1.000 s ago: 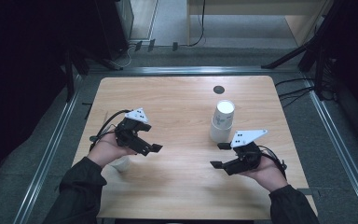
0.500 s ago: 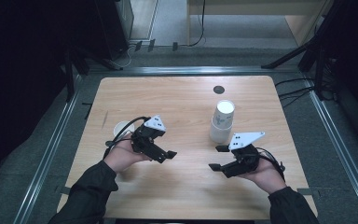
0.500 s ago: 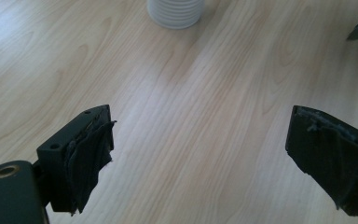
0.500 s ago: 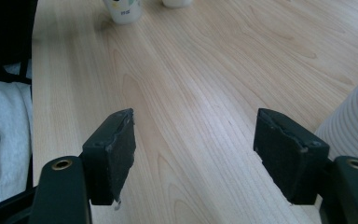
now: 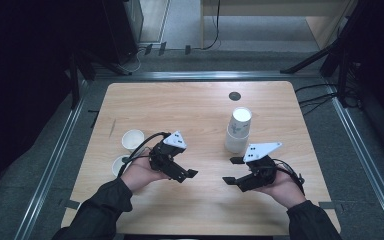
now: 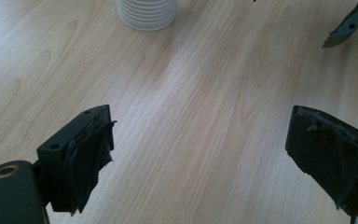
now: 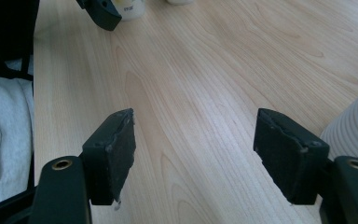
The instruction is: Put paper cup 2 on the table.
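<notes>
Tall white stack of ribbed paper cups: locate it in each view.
High view: tall white stack of ribbed paper cups right of centre, beyond the right gripper.
Left gripper view: the stack at the top edge, left of centre.
Right gripper view: the stack at the right edge.
Shared landmark: light wooden table.

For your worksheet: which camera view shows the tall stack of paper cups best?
The high view: the whole stack of paper cups stands upright beyond the right gripper. The left gripper view catches just its ribbed base; the right gripper view just a ribbed sliver at the edge.
</notes>
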A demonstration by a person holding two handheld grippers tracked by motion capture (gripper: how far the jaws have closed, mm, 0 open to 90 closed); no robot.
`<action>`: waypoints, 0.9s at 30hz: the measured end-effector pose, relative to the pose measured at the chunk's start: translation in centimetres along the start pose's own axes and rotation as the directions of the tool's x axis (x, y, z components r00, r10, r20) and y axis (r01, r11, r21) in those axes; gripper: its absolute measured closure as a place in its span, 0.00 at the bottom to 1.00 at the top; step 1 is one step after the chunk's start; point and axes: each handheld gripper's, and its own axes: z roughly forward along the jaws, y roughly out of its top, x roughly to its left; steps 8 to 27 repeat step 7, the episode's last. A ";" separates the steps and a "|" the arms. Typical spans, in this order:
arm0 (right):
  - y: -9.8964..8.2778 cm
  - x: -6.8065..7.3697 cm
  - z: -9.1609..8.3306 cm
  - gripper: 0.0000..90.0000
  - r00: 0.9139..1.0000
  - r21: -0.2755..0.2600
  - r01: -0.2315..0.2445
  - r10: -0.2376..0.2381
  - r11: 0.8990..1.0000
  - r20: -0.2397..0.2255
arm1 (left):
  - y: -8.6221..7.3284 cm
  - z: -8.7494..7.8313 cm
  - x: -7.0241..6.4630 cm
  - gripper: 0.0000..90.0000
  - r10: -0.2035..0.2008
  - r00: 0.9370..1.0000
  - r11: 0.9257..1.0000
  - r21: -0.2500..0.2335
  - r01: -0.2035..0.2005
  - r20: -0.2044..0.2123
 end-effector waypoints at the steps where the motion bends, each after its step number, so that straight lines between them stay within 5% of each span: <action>1: 0.0 0.0 0.0 0.33 1.000 0.001 0.001 -0.001 1.000 0.000 | 0.0 0.0 -0.1 0.09 0.006 1.000 1.000 0.000 -0.006 -0.006; 27: 0.0 0.0 0.0 0.33 1.000 0.000 0.003 -0.003 1.000 0.002 | -0.1 0.0 0.1 0.09 -0.007 1.000 1.000 -0.019 0.007 0.001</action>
